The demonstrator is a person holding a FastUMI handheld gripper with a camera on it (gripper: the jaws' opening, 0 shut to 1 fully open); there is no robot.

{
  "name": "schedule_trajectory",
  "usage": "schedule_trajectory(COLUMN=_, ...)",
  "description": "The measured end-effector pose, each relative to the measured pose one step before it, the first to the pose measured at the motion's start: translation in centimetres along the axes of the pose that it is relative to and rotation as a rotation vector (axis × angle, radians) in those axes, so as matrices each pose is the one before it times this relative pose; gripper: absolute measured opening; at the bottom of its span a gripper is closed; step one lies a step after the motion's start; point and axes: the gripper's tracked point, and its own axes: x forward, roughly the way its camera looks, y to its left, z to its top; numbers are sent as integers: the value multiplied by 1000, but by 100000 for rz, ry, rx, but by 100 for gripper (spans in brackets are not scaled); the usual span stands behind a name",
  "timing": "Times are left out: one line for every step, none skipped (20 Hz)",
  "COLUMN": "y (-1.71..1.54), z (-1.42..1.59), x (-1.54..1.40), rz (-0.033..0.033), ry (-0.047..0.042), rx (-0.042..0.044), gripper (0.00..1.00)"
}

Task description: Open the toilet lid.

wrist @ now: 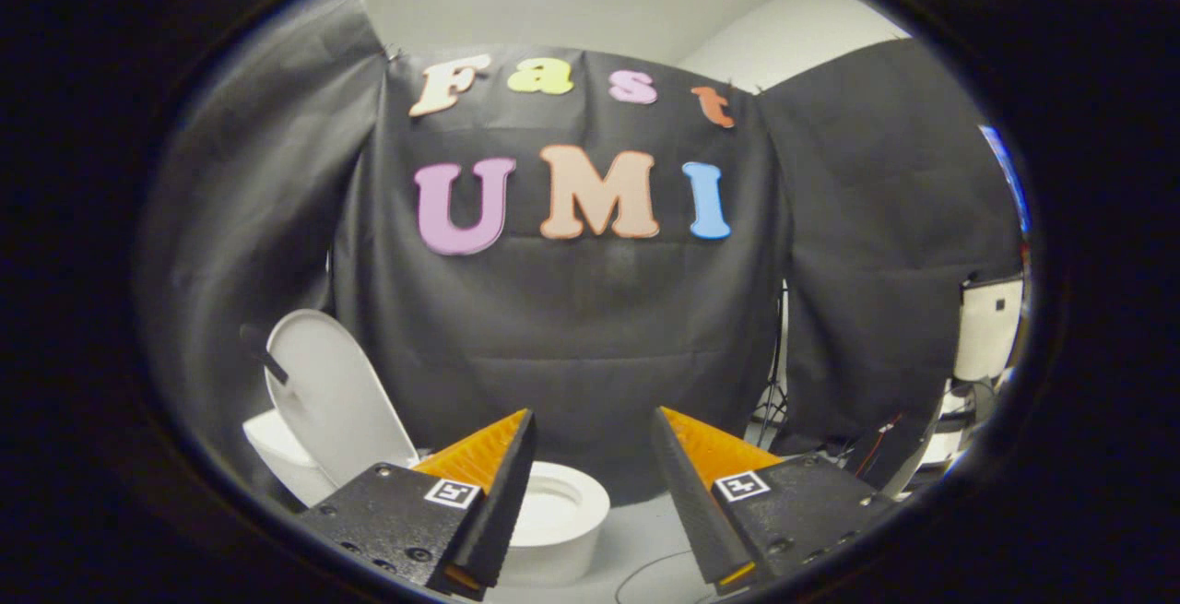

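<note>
The toilet lid (334,396) stands raised, ahead and left of the gripper (590,443), whose jaws are apart and empty, the bowl (558,516) just beyond them.

toilet bowl (558,516): your left finger covers its near left side | toilet lid (332,396): its lower edge is lost behind that finger | tank (277,456): mostly hidden behind the raised lid | gear far right (986,337): too small and warped for you to identify | gripper (590,493): finger bases cut off, gap empty.
</note>
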Motion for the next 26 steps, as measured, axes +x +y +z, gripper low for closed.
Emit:
schedule_trajectory(y=675, z=45, x=709, rz=2333, ry=91, rx=-2535, gripper=78)
schedule_trajectory(y=511, z=173, x=698, rz=2616, ry=-1849, rx=-2280, gripper=78)
schedule_trajectory(y=320, z=-1, x=591, rz=2464, ry=-1208, rx=-1953, gripper=78)
schedule_trajectory(y=147, z=32, x=262, rz=2432, ry=-1448, rx=-1218, gripper=78)
schedule_trajectory(y=63, z=-5, x=223, rz=1471, ry=-1411, rx=-722, gripper=78)
schedule_trajectory(y=-252, z=-113, x=568, rz=1016, ry=-813, rx=-167, gripper=78)
schedule_trajectory(y=-226, z=-134, x=299, rz=921, ry=-1066, rx=340, gripper=77)
schedule_trajectory(y=-602, z=-298, x=322, rz=413, ry=-1347, rx=409, gripper=77)
schedule_trajectory(y=-750, z=-112, x=159, rz=-314, ry=-1862, rx=1286, gripper=77)
schedule_trajectory(y=-849, z=-428, x=7, rz=-186, ry=-1423, rx=1474, gripper=77)
schedule_trajectory(y=-951, z=-426, x=8, rz=-1012, ry=-1108, rx=812, gripper=77)
schedule_trajectory(y=-1383, z=-619, x=6, rz=-2772, ry=-278, rx=378, gripper=77)
schedule_trajectory(y=-1539, z=-695, x=-114, rz=-3681, ry=506, rx=-573, gripper=77)
schedule_trajectory(y=-1645, z=-576, x=-322, rz=-5006, ry=219, rx=-1361, gripper=76)
schedule_trajectory(y=-1608, z=-458, x=-379, rz=-5190, ry=317, rx=-1567, gripper=75)
schedule_trajectory(y=-1371, z=-407, x=-456, rz=-3538, ry=223, rx=-803, gripper=73)
schedule_trajectory(y=-778, z=-387, x=-306, rz=-2294, ry=783, rx=966, gripper=72)
schedule_trajectory(y=-958, z=-666, x=-369, rz=-1766, ry=737, rx=2522, gripper=72)
schedule_trajectory(y=-931, z=-585, x=-442, rz=-2322, ry=739, rx=2911, gripper=73)
schedule_trajectory(y=-1057, z=-767, x=-299, rz=-2797, ry=1192, rx=2485, gripper=71)
schedule_trajectory(y=-930, z=-785, x=-459, rz=-2204, ry=1437, rx=1851, gripper=70)
schedule_trajectory(y=-845, z=-749, x=-433, rz=-1535, ry=2056, rx=1262, gripper=69)
schedule_trajectory(y=-901, z=-477, x=-454, rz=-1936, ry=1402, rx=941, gripper=67)
schedule_trajectory(y=-1170, z=-403, x=-541, rz=-2549, ry=1316, rx=809, gripper=65)
schedule_trajectory(y=-991, z=-291, x=-579, rz=-2087, ry=477, rx=598, gripper=63)
schedule_trajectory(y=-783, z=-84, x=-607, rz=-1539, ry=623, rx=95, gripper=61)
